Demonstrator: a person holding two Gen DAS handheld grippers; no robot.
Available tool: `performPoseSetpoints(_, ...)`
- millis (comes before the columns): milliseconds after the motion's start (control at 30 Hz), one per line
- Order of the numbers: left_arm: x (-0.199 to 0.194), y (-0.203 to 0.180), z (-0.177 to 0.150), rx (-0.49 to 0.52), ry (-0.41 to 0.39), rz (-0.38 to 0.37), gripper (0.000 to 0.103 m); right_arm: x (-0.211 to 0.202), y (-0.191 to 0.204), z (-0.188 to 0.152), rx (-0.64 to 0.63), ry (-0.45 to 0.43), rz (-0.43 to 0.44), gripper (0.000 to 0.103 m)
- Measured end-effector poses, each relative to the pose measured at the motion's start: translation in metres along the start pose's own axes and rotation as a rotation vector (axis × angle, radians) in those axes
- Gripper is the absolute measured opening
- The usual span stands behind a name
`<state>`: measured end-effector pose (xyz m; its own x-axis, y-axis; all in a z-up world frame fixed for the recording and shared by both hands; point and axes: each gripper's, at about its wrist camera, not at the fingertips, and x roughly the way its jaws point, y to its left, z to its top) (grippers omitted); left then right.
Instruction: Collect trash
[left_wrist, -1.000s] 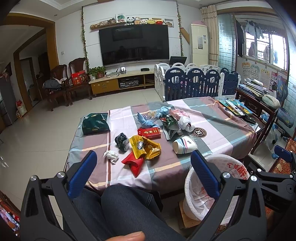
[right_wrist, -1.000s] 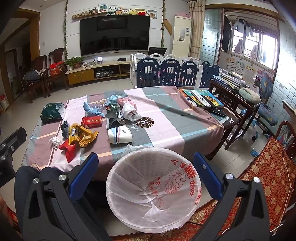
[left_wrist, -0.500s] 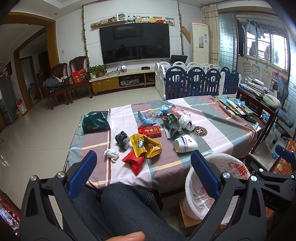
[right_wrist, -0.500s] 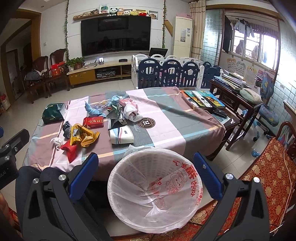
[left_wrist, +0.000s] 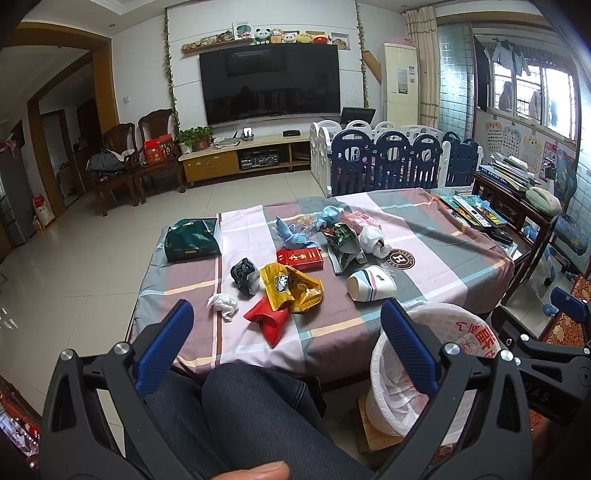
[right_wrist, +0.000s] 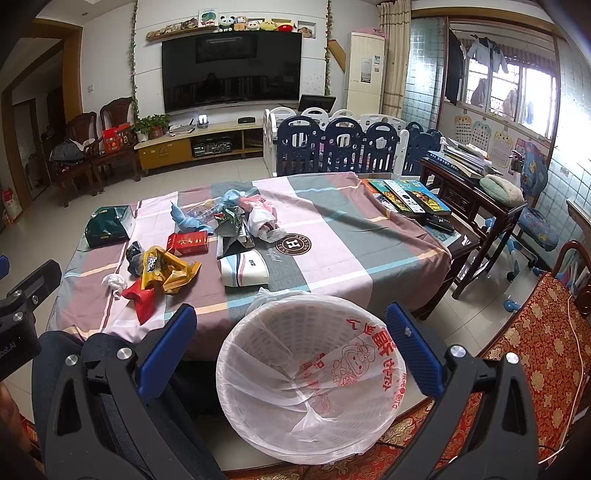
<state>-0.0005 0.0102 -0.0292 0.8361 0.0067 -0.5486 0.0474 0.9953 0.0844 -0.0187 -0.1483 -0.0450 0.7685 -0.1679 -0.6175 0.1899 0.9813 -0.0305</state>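
Both views crept nearer the tablecloth's "H" emblem (right_wrist: 293, 244).

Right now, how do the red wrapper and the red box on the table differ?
The red wrapper is crumpled and soft, plain red; the red box is a rigid rectangle lying flat, with gold lettering on top. The red wrapper lies near the table's front edge, touching the yellow snack bag; the red box sits farther back, beyond that bag. Both are red and rest on the checked tablecloth, neither yet in the lined waste basket.
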Motion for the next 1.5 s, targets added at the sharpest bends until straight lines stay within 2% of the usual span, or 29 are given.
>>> performPoseSetpoints(600,0.002,0.001,0.007,0.002,0.006,-0.003,0.101,0.000,0.003,0.001,-0.002,-0.004,0.003,0.101)
performPoseSetpoints(1133,0.014,0.009,-0.010,0.004,0.024,-0.002,0.101,-0.002,0.006,0.001,0.009,-0.035,0.016,0.101)
performPoseSetpoints(1267,0.031,0.028,-0.005,-0.029,0.044,0.014,0.101,0.000,-0.005,-0.002,0.069,-0.128,0.162,0.101)
performPoseSetpoints(1400,0.067,0.072,-0.010,-0.128,0.162,0.095,0.100,0.032,-0.001,0.001,0.077,-0.048,0.130,0.100)
performPoseSetpoints(1500,0.083,0.110,-0.024,-0.228,0.184,0.105,0.100,0.062,0.003,-0.001,0.086,0.005,0.142,0.101)
